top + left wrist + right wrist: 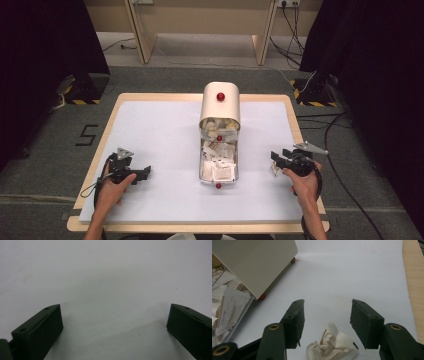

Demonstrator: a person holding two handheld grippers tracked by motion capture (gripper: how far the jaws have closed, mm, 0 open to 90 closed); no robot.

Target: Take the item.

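- A crumpled white paper packet (332, 346) lies on the desk (150, 130) between the jaws of the right gripper (327, 320); its printed wrapper is torn open and creased, with brown lettering on the folds and a ragged, bunched top.
- The right gripper's jaws stand apart on either side of the packet, and neither pad presses on it.
- In the high view the packet (275, 170) shows as a small pale scrap at the tip of the right gripper (276, 157), near the desk's right edge and well apart from the container in the middle.
- The left gripper (113, 322) has its jaws wide apart over bare white desk, with nothing between them; in the high view it (145, 172) rests on the left side of the desk, held in the person's left hand (112, 192).
- A cream bread bin (220, 107) with a red knob (220, 96) sits at the centre of the desk, its lid rolled back.
- A metal tray (202, 167) stretches from the bin toward the person, heaped with more white packets (222, 170) of the same printed kind.
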